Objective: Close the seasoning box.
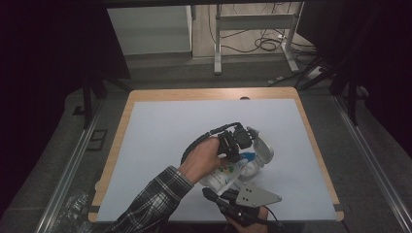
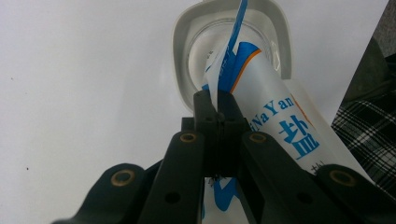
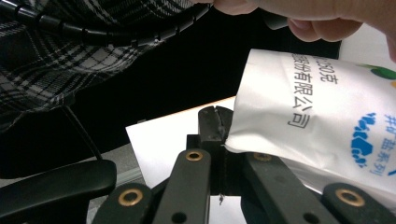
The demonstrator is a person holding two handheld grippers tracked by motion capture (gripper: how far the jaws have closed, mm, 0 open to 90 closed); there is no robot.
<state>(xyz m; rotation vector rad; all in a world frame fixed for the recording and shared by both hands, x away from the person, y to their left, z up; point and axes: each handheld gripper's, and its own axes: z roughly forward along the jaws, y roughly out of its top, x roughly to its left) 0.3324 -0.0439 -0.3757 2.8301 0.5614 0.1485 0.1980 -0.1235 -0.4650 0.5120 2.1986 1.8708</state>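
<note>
Salt bag (image 1: 232, 173) hangs tilted between my two grippers, its torn mouth over the white container (image 1: 262, 148) on the surface (image 1: 160, 131), so I judge the contents can run in. Left gripper (image 2: 215, 105) has its jaws clamped on the bag's top corner beside the opening, steering the spout; right gripper (image 3: 215, 122) has its jaws pinched on the bottom corner, lifting the rear to keep the slope.

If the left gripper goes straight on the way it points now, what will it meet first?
The left gripper, shut on the salt bag's torn top, points at the white container just ahead. It would probably meet the container's open mouth first, though the depth is unclear.
</note>
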